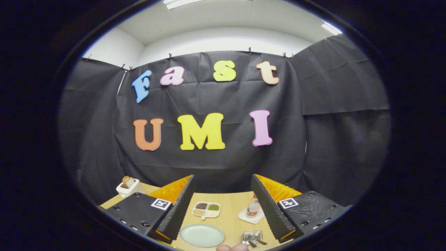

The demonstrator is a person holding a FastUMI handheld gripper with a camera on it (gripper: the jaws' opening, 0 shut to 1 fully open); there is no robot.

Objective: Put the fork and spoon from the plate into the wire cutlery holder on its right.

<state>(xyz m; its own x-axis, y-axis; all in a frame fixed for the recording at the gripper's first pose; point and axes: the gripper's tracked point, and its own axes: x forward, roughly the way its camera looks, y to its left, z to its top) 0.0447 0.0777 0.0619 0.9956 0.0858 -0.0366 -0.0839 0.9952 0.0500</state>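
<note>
Gripper (223, 209) fingers stand wide apart with nothing between them, held high and well back from the wooden table (230, 218), looking over it toward the booth wall. Going from left to right: a small white toaster (127, 187) with a slice of bread sits at the far left beyond the left finger; the pale plate (201, 235) lies low between the fingers, nearer the left one, and its face looks bare from here; beyond it is a white sectioned dish (206, 210) with brown and green fillings; further right a small bottle (253, 208) stands on a white square coaster; and nearest the right finger is the wire cutlery holder (252, 237), with what appear to be two utensils (255, 240) already lying in it, though they are too small to tell fork from spoon. A fingertip (231, 248) of the person shows just below the plate and holder. By that reading the task looks finished or nearly so. If a utensil remains to be settled, the sound way is to come down slowly over the holder, keep the fingers clear of its wire rim and the bottle beside it, and let go only once the piece rests inside.
</note>
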